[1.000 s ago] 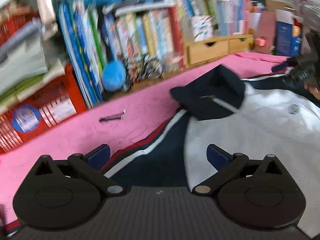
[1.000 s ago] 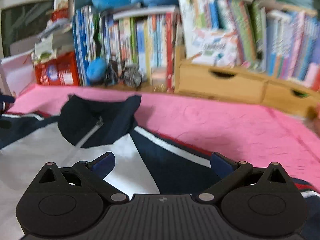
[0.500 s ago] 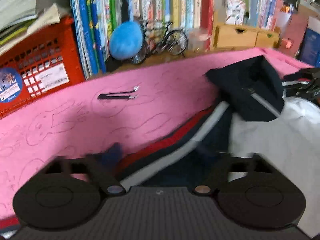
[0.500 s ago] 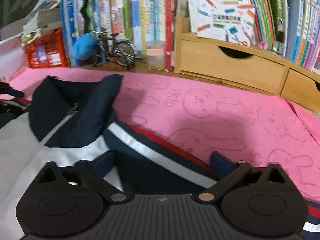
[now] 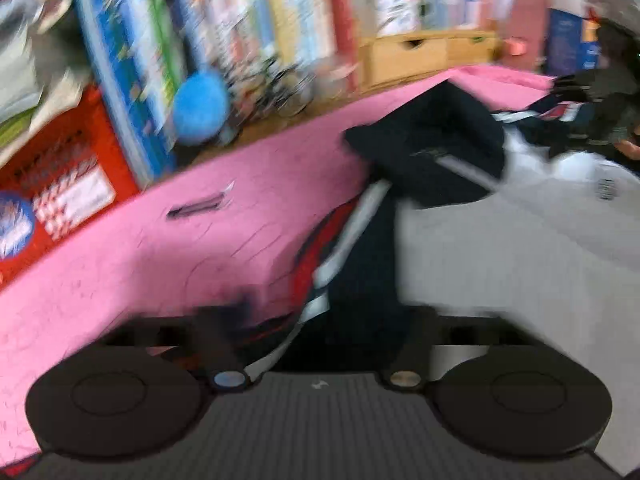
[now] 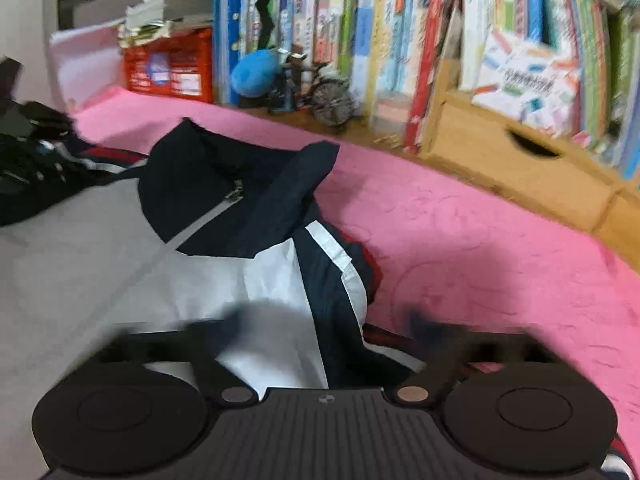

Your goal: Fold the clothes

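Item: navy-and-white zip jacket (image 6: 168, 264) on pink embossed mat (image 6: 480, 248), shoulders unfolded.
Your left gripper (image 5: 320, 316) and right gripper (image 6: 328, 328) have just reopened wide, holding nothing; pinch both striped shoulder seams evenly, lower frame.

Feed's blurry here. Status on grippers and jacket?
Left gripper and right gripper just reopened, straddling each shoulder. Jacket flat, unfolded. Clip on mat, clear.

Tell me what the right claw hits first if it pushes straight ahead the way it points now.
Most likely the jacket's navy sleeve with the white stripe, lying right ahead between the right claw's open fingers; blur leaves depth uncertain.
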### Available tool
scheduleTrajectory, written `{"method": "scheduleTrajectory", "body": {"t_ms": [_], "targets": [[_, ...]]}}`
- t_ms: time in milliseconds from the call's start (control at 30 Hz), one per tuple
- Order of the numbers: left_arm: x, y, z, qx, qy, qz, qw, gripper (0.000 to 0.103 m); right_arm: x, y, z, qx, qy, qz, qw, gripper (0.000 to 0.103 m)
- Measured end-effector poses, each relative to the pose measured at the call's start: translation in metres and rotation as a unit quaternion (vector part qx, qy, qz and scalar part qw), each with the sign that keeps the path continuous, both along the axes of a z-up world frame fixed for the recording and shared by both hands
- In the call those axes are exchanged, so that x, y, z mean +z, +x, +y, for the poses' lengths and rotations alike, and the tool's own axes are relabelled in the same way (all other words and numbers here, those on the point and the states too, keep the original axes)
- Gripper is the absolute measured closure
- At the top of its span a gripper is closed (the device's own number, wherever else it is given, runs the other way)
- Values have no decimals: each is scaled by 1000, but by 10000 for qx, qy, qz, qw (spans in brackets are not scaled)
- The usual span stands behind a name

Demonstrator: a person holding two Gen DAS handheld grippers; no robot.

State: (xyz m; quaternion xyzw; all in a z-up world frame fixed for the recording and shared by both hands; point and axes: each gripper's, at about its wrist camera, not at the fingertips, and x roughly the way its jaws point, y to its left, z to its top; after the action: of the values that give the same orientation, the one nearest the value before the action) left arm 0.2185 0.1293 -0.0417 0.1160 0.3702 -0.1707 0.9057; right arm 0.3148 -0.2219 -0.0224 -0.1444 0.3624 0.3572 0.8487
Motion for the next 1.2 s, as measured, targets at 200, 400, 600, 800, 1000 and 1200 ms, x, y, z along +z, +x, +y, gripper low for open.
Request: {"method": "scheduleTrajectory", "body": {"t_ms": [200, 400, 600, 800, 1000, 1200], "targets": [[-3, -4, -16, 833, -34, -339, 9959, 86, -9, -7, 17, -599, 128, -187, 9979, 86], [12, -33, -49, 1092, 619, -1335, 9831, 98, 2, -55, 51, -1080, -825, -1525, 9789, 94], [67, -11, -52, 1159, 745, -2390, 9612, 97, 40, -60, 61, -1321, -1337, -3042, 9339, 94], [29, 54, -66, 1279, 1109, -2137, 9621, 97, 34, 9, 69, -1816, -1377, -2933, 9285, 92], [-19, 98, -65, 1416, 1171, -1368, 9734, 96, -39, 58, 86, -1940, -1742, -2303, 9375, 90], [-13, 104, -57, 1703, 1317, -935, 9721, 80, -33, 78, 86, -2131, -2295, -2505, 9161, 35]]}}
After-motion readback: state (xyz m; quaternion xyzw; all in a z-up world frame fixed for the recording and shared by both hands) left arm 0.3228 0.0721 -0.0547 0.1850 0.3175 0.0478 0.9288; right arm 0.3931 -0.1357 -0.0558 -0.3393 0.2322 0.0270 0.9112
